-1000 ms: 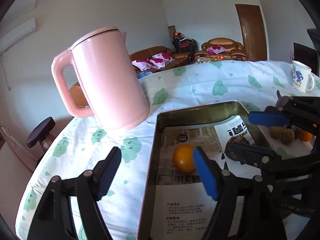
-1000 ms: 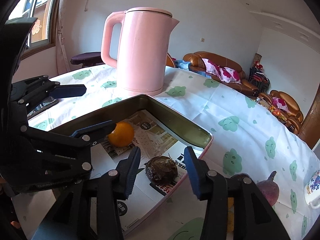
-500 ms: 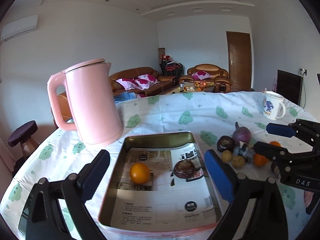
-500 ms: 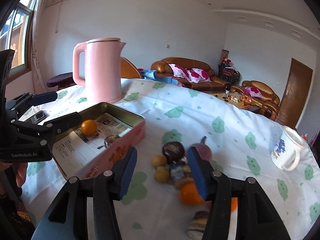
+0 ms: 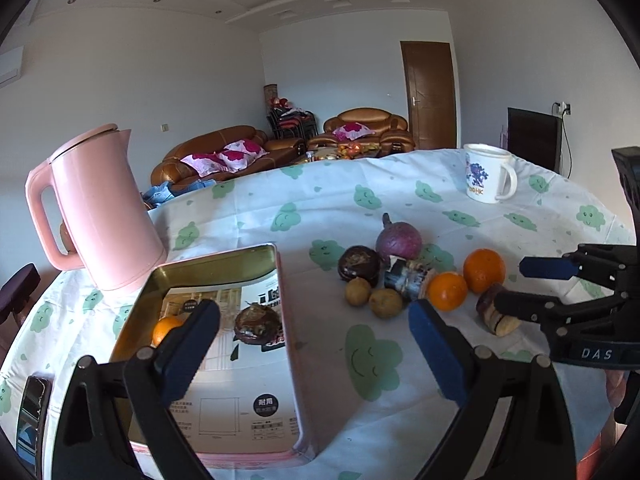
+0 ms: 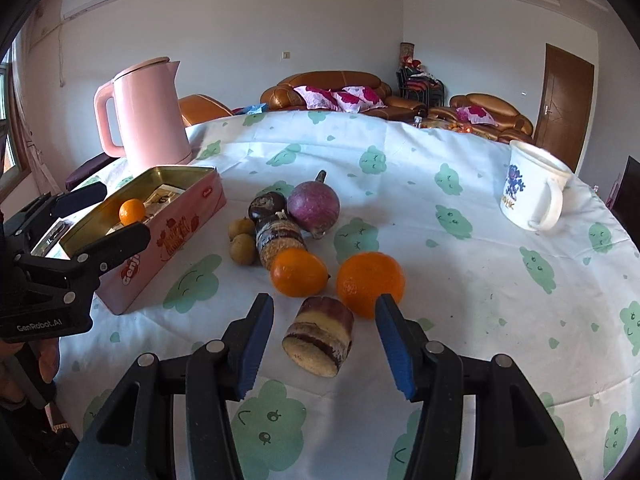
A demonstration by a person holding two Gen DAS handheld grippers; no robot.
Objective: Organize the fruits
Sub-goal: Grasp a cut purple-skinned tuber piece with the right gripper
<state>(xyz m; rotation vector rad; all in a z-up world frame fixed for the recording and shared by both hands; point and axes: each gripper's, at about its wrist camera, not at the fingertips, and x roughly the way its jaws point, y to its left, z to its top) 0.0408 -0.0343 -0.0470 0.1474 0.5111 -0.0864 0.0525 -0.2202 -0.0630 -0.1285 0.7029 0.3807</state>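
Observation:
A pink tin box [image 5: 280, 280] [image 6: 176, 236] lined with printed paper holds a small orange [image 5: 165, 329] [image 6: 132, 211] and a dark brown fruit [image 5: 258, 320]. Right of it lies a fruit pile: a purple round fruit [image 6: 313, 204], a dark fruit [image 6: 266, 205], two small brown fruits [image 6: 243, 246], two oranges [image 6: 298, 273] [image 6: 370, 283] and striped cut pieces [image 6: 319, 336]. My left gripper [image 5: 314, 344] is open and empty, over the box's right wall. My right gripper [image 6: 324, 342] is open, with the near striped piece between its fingers, untouched.
A pink kettle [image 5: 100, 212] [image 6: 146, 116] stands behind the box. A white mug [image 5: 486, 178] [image 6: 532, 184] stands at the far right. A phone [image 5: 30, 408] lies at the left table edge. A cloud-print cloth [image 6: 440, 220] covers the round table.
Both grippers have pulled back from the box and swung right toward the fruit pile. The right gripper, earlier over the dark fruit in the box, now frames the striped piece.

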